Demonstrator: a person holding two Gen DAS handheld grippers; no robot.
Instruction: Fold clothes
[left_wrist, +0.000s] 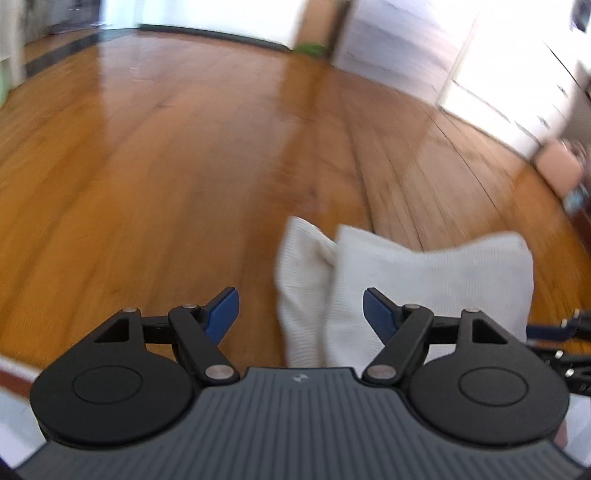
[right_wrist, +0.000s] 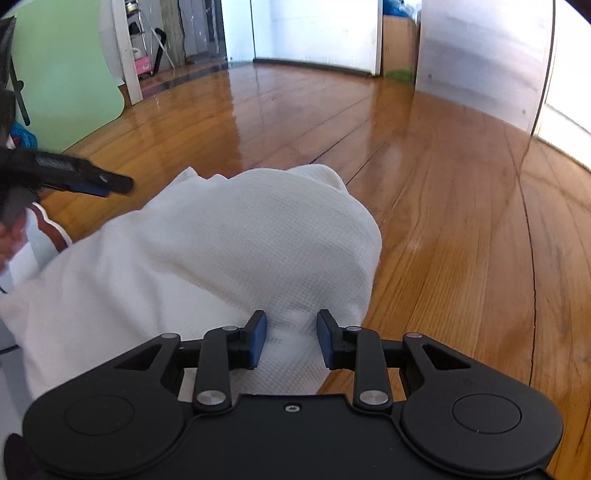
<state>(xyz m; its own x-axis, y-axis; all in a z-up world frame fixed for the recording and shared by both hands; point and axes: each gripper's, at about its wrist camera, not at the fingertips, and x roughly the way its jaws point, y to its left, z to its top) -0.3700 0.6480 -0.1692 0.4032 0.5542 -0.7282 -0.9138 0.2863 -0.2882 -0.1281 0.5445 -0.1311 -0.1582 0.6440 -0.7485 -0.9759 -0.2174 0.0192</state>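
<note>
Right wrist view, nearest first: the right claw (right_wrist: 291, 338) has its blue pads pinched on a bunched fold of the white cloth (right_wrist: 207, 251), which runs away from it forward and to the left in a rounded, draped mass over the wood floor (right_wrist: 443, 184). Its long axis seems to lie from this grip toward the left claw (right_wrist: 92, 184), seen edge-on at the far left, near the cloth's far side. In the left wrist view the left claw (left_wrist: 301, 314) stands wide apart and grips nothing; the cloth (left_wrist: 424, 280) hangs ahead and to its right, two peaks standing up. So the free end lies rightward of the left claw, within its reach.
</note>
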